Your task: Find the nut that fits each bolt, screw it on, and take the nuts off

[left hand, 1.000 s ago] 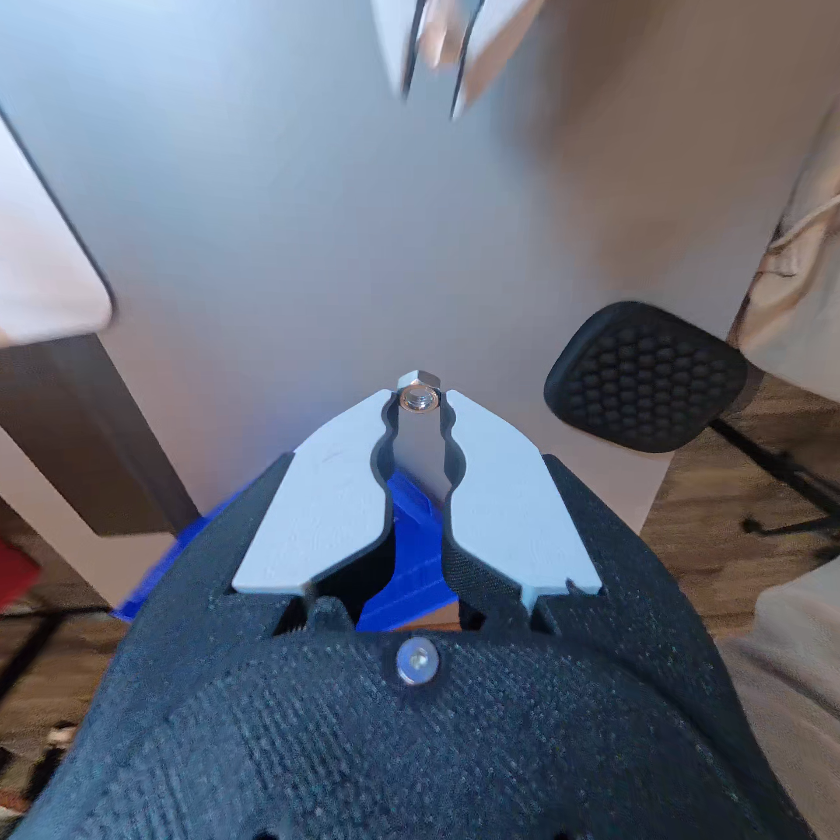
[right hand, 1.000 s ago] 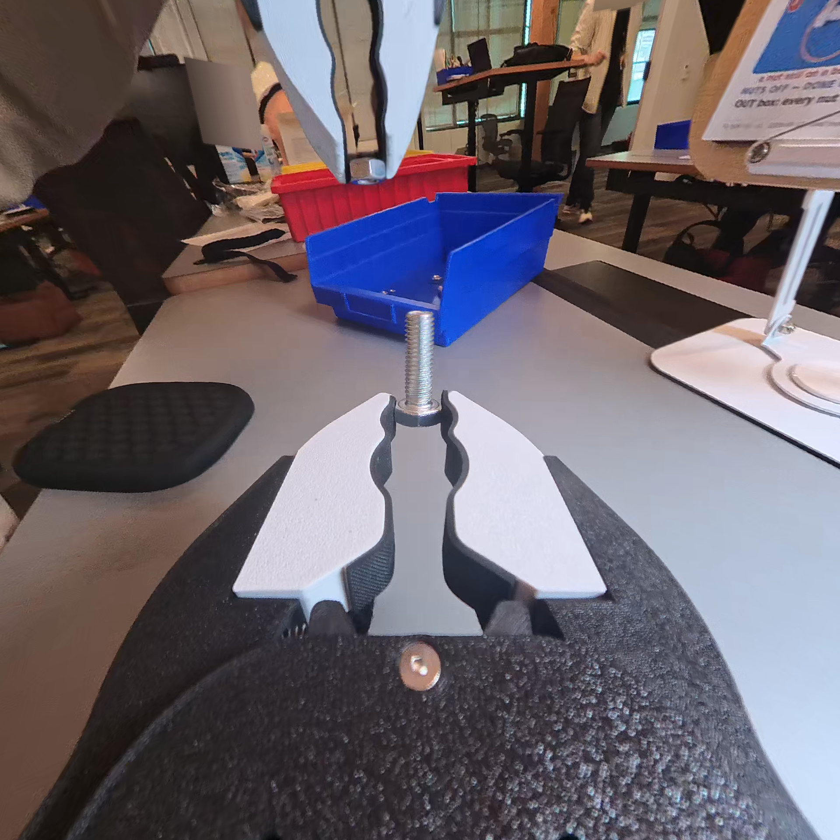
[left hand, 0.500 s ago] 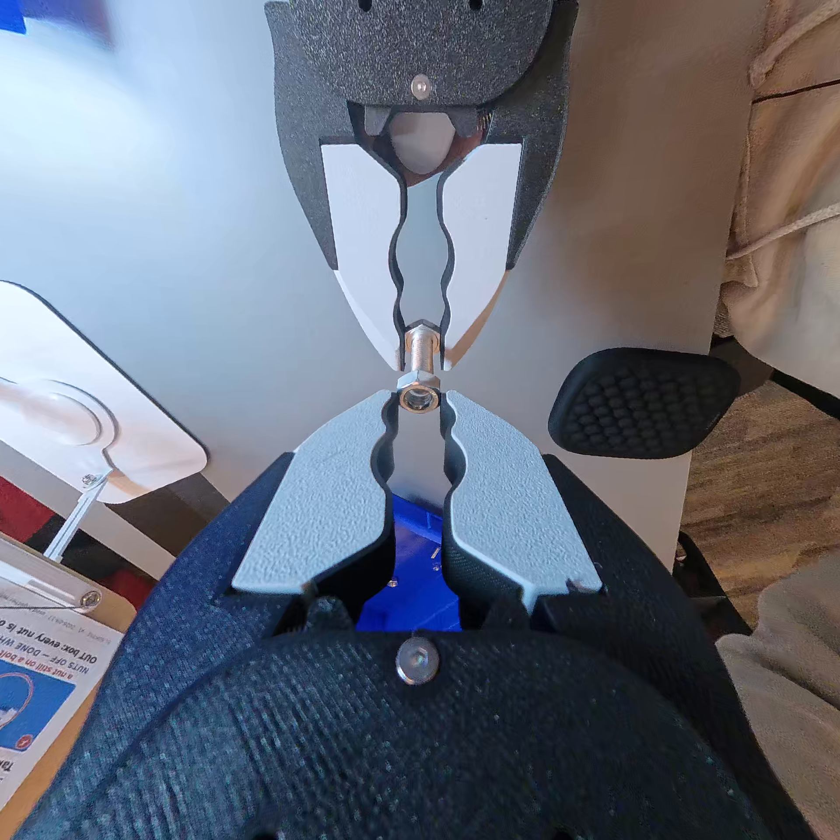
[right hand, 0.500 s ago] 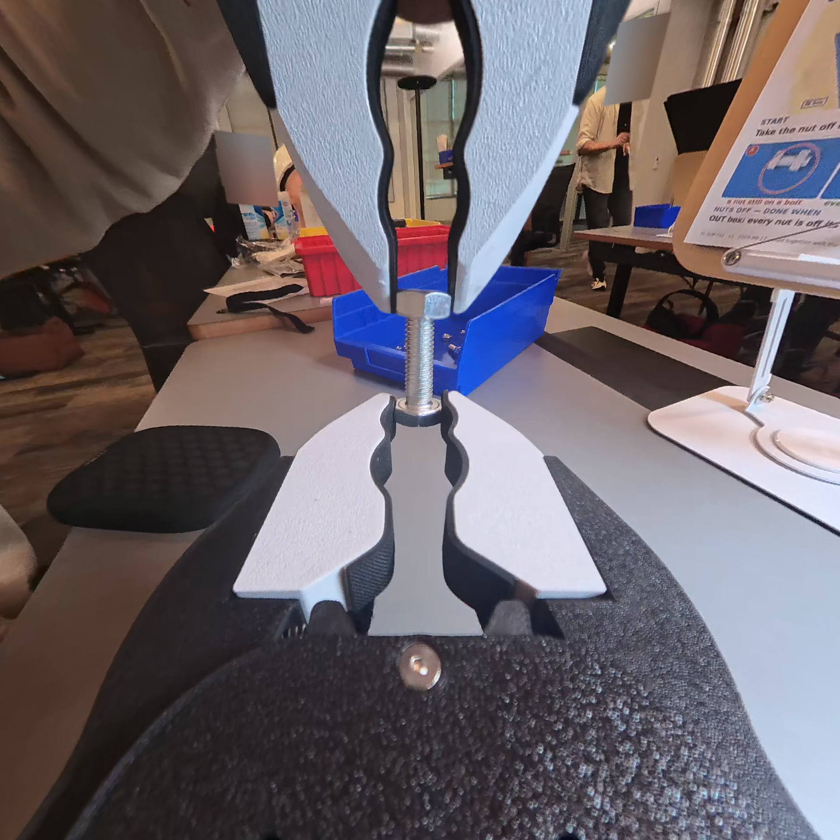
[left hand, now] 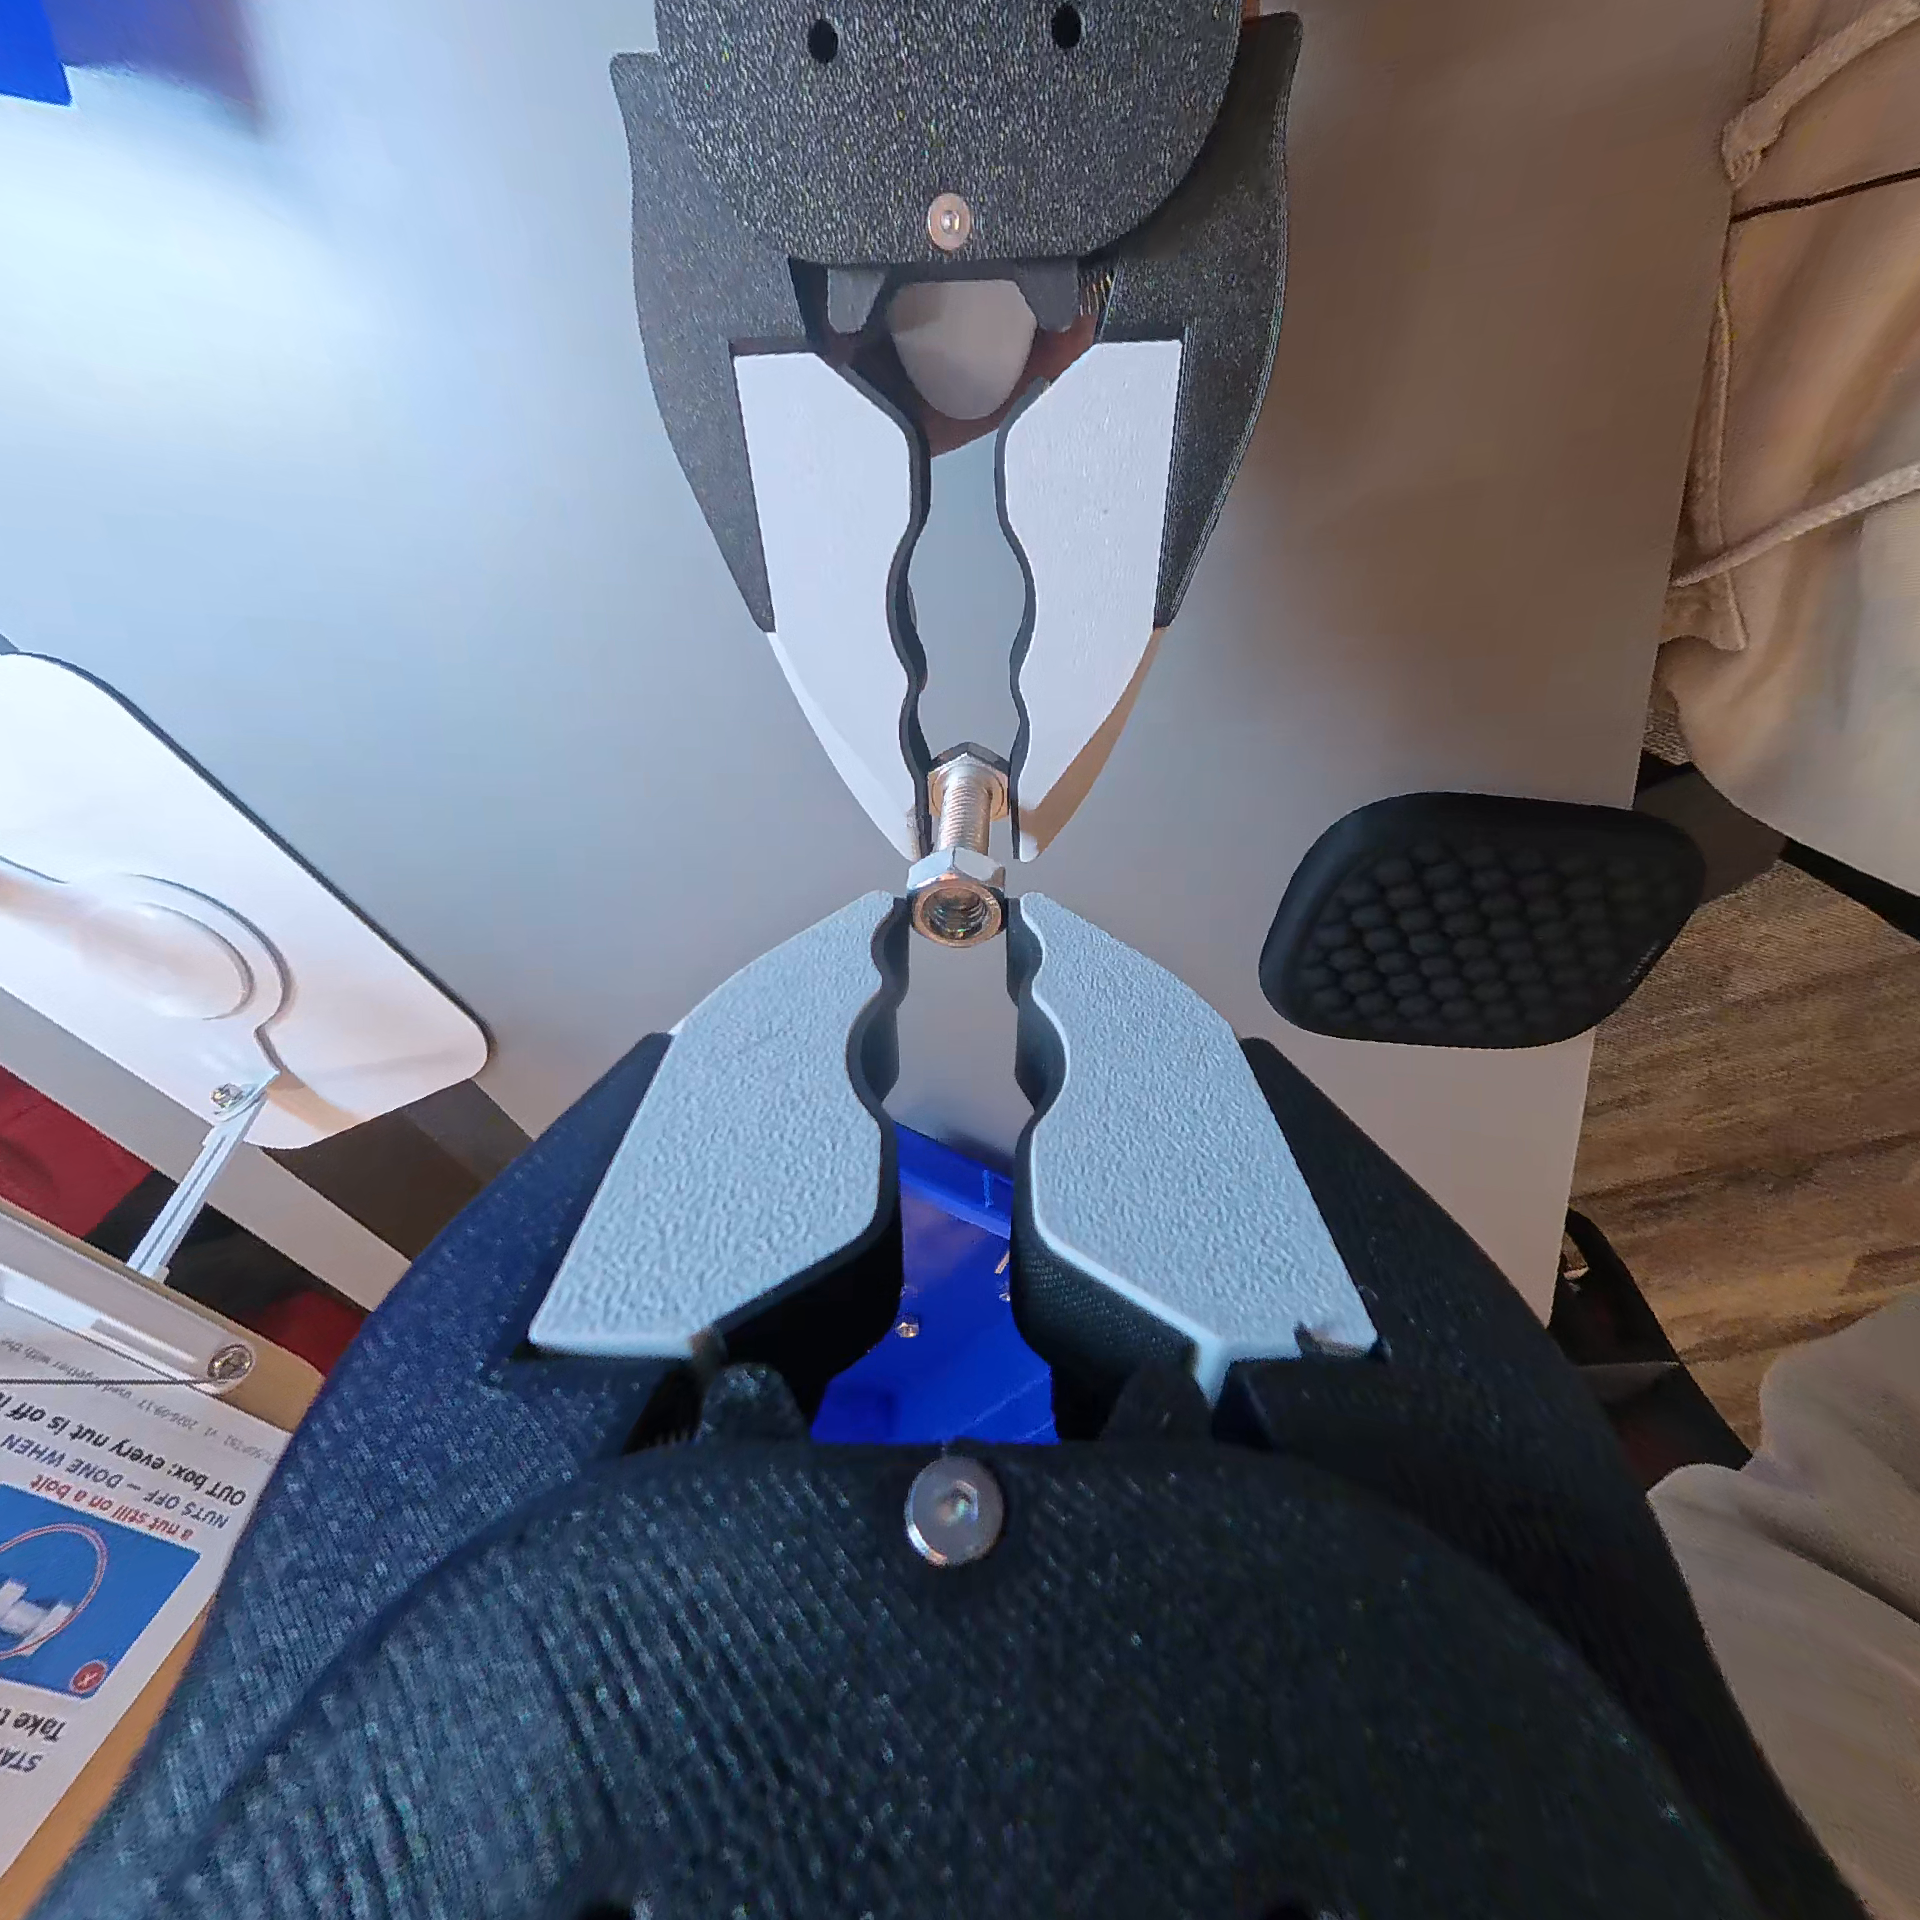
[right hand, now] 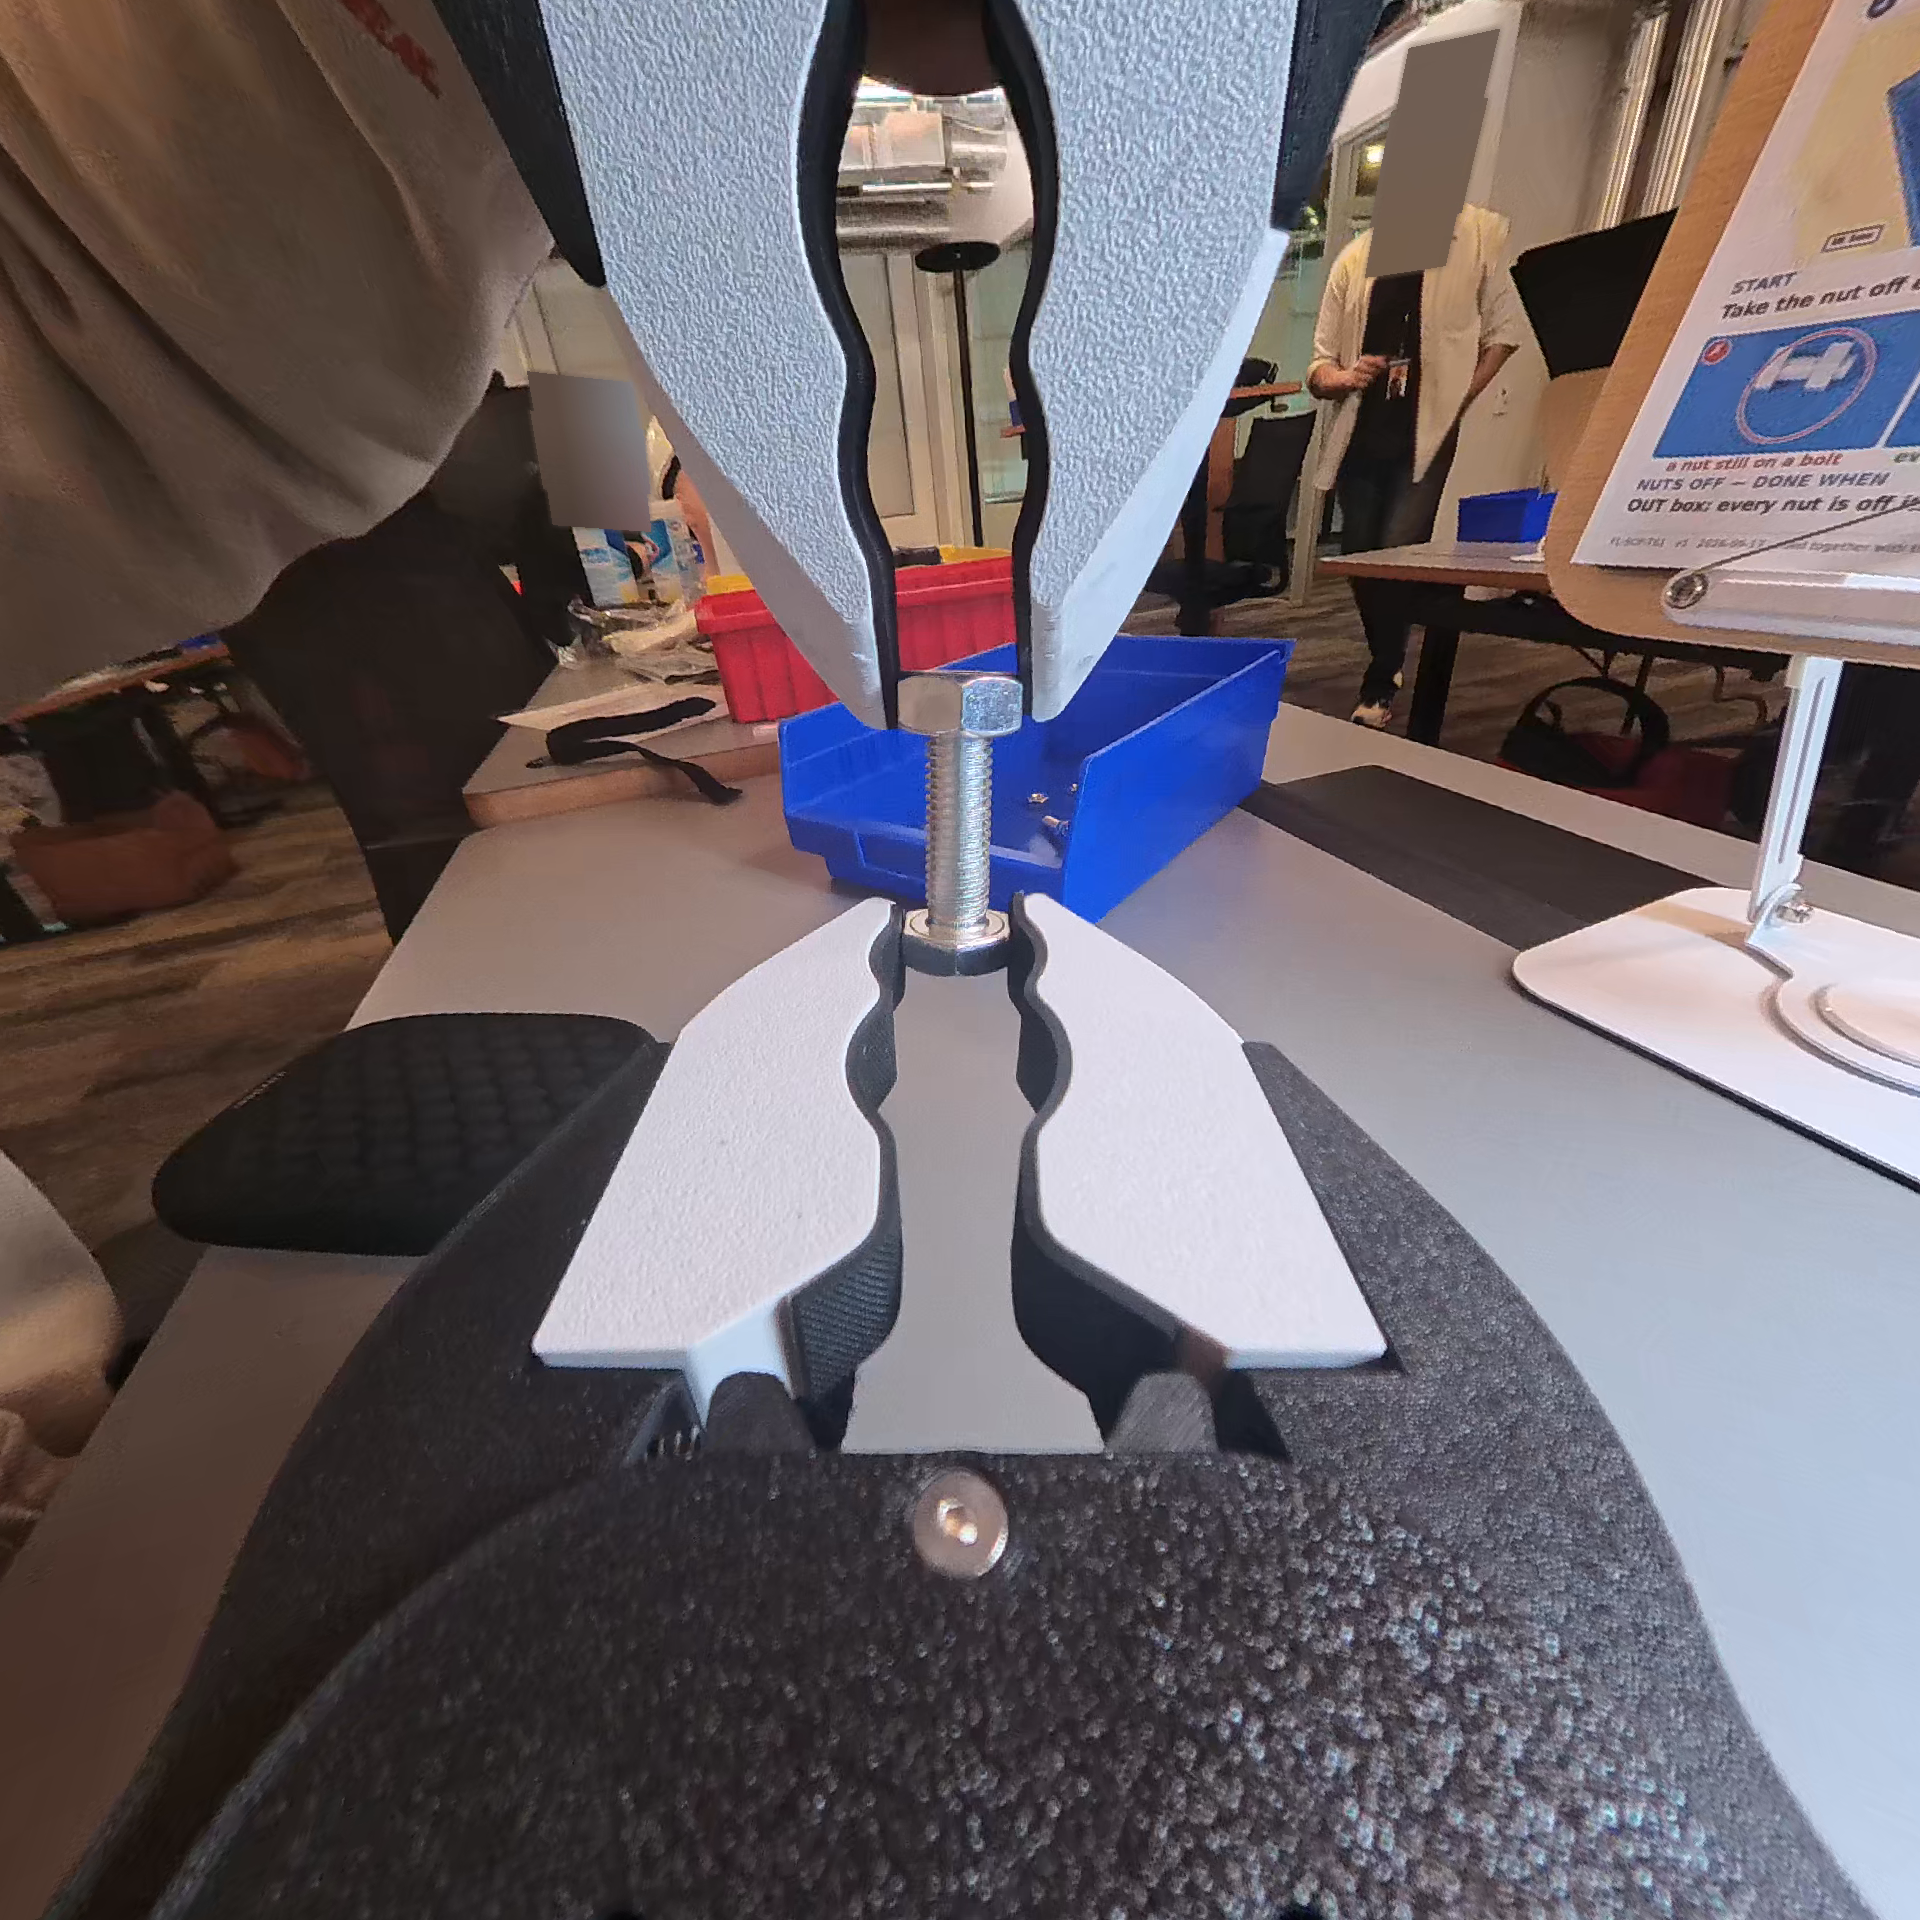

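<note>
Above the grey table, we are gripping the nut with our left gripper and clamping the bolt head-down in our right gripper, nut meeting the thread tip.

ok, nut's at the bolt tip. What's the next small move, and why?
Probably twist the left gripper about the bolt's axis to start the thread, with the right gripper holding steady. The nut, clamped in the left jaws, sits at the tip of the bolt, whose head the right jaws grip. They look coaxial, and nearly all the thread is bare.
</note>
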`<state>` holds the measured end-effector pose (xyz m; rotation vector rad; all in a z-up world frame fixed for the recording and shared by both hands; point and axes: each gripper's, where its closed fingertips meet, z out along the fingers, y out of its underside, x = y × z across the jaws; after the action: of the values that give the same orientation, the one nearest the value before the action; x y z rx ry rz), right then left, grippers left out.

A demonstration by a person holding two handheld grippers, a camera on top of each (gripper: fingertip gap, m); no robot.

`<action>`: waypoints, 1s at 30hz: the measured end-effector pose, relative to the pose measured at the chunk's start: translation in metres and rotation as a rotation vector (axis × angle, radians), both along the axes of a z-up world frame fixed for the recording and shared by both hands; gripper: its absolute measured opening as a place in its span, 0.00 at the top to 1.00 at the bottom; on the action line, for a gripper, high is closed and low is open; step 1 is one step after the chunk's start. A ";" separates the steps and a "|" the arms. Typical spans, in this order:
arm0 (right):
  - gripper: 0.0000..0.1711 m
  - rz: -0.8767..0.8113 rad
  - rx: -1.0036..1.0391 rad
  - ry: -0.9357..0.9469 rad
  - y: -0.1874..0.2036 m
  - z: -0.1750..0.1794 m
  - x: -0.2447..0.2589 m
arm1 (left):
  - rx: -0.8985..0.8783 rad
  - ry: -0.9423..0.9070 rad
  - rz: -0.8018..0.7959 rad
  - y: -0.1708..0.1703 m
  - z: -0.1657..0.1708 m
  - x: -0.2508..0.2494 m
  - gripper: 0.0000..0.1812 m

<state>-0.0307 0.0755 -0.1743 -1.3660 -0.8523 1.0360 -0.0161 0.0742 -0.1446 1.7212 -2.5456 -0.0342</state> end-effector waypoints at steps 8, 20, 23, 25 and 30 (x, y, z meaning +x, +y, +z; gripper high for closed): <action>0.89 -0.001 0.019 -0.006 -0.001 -0.001 -0.001 | 0.002 -0.038 -0.008 -0.001 0.003 0.002 0.88; 0.89 -0.089 0.105 0.009 0.010 0.015 0.022 | -0.016 -0.994 0.159 0.004 0.047 0.027 0.83; 0.89 -0.110 0.114 0.010 0.014 0.017 0.027 | 0.016 -1.296 0.283 0.007 0.045 0.030 0.82; 0.89 -0.117 0.118 0.011 0.015 0.018 0.028 | -0.009 -1.409 0.349 0.005 0.038 0.033 0.80; 0.89 -0.128 0.137 -0.005 0.015 0.015 0.027 | 0.022 -1.477 0.396 0.008 0.027 0.039 0.81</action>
<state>-0.0034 0.0910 -0.1590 -1.2899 -0.8135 0.8605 0.0225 0.0821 -0.1177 2.8213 -2.6195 1.8347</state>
